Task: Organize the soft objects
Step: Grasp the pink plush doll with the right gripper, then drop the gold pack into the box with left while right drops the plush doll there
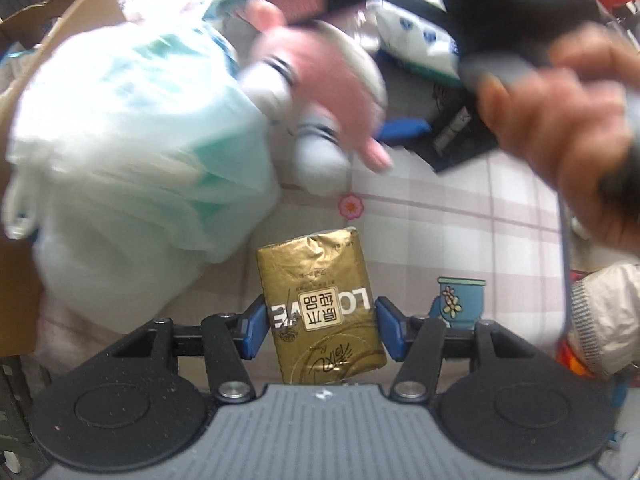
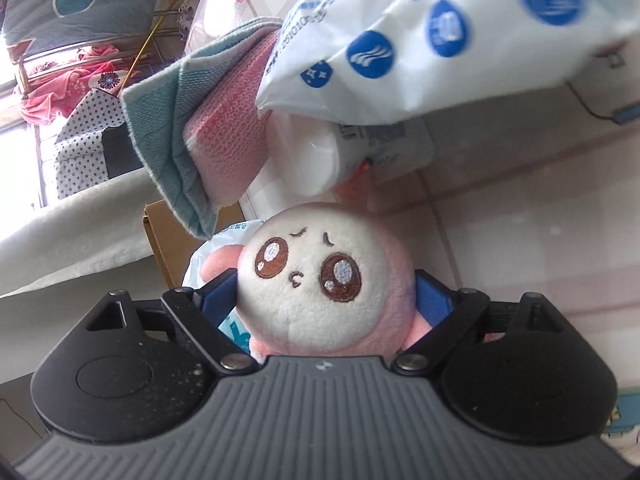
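My left gripper [image 1: 320,326] is shut on a gold tissue pack [image 1: 320,304], its blue pads pressed to both sides, above the checked cloth. My right gripper [image 2: 326,300] is shut on a pink and white plush toy [image 2: 316,276] with big brown eyes. The same plush [image 1: 320,92] shows blurred in the left wrist view, held up by the right hand [image 1: 560,120]. A folded teal and pink towel [image 2: 200,120] and a white wipes pack with blue dots [image 2: 420,36] lie beyond the plush.
A pale green and white plastic bag [image 1: 132,152] fills the left side, by a cardboard box [image 1: 56,20]. A dark tray with small items [image 1: 452,128] lies on the checked cloth [image 1: 460,220]. A white tissue pack [image 2: 320,156] sits under the wipes pack.
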Demonstrator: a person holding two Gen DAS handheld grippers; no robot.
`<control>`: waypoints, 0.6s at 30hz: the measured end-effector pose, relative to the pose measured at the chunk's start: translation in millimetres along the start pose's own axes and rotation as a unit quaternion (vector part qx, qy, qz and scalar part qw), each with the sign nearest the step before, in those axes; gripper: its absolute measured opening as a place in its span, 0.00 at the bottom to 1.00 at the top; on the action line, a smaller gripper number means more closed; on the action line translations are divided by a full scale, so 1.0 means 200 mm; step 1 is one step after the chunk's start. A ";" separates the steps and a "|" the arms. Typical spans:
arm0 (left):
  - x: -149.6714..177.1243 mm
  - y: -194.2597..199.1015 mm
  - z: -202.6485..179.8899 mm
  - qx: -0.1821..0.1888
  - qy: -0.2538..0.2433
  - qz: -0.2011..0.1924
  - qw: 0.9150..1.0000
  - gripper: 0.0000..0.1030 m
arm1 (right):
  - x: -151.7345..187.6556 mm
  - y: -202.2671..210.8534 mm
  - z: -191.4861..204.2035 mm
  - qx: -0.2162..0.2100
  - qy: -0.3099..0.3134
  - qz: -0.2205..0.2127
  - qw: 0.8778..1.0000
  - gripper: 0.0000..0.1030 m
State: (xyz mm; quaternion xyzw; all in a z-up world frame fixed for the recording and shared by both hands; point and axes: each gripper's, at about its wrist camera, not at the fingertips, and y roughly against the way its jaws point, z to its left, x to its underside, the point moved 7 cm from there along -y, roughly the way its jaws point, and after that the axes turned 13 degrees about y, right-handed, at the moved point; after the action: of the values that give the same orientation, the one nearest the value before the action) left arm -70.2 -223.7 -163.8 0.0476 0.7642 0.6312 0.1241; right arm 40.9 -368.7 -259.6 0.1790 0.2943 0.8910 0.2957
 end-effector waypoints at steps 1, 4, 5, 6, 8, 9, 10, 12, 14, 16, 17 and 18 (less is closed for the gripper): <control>-0.01 0.06 0.03 0.007 0.000 -0.001 1.000 0.55 | 0.01 0.03 0.00 0.000 -0.003 -0.001 1.000 0.88; -0.07 0.25 0.15 0.016 -0.004 -0.007 1.000 0.55 | 0.06 0.12 -0.01 -0.010 -0.018 -0.009 1.000 0.88; -0.09 0.32 0.20 0.019 -0.002 -0.011 1.000 0.55 | 0.07 0.17 -0.01 -0.014 -0.024 -0.012 1.000 0.88; -0.13 0.39 0.25 0.020 -0.001 -0.016 1.000 0.56 | 0.09 0.20 0.01 -0.017 -0.028 -0.016 0.999 0.88; -0.22 0.55 0.34 0.022 0.006 -0.030 0.999 0.56 | 0.12 0.27 0.04 -0.022 -0.032 -0.027 0.999 0.88; -0.27 0.61 0.38 0.025 0.012 -0.038 0.999 0.56 | 0.14 0.30 0.06 -0.025 -0.033 -0.032 0.999 0.88; -0.33 0.69 0.45 0.027 0.019 -0.046 0.998 0.56 | 0.15 0.33 0.08 -0.028 -0.033 -0.038 0.998 0.88; -0.44 0.82 0.56 0.024 0.024 -0.067 0.997 0.56 | 0.19 0.39 0.14 -0.034 -0.032 -0.051 0.998 0.88; -0.59 0.94 0.68 0.013 0.018 -0.095 0.995 0.56 | 0.21 0.43 0.25 -0.043 -0.030 -0.066 0.996 0.88; -0.72 0.98 0.78 -0.002 0.008 -0.118 0.993 0.56 | 0.23 0.44 0.33 -0.053 -0.026 -0.077 0.995 0.88; -0.79 0.98 0.83 -0.012 0.001 -0.123 0.992 0.56 | 0.23 0.44 0.38 -0.058 -0.023 -0.082 0.995 0.88; -0.86 0.96 0.88 -0.016 -0.006 -0.125 0.992 0.56 | 0.24 0.45 0.42 -0.065 -0.017 -0.085 0.994 0.88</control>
State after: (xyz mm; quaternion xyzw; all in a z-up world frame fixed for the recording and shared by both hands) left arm 122.9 -57.1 14.7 -0.0465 0.7531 0.6227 0.2073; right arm 6.7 -362.1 -132.0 0.1487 0.2448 0.8767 0.3865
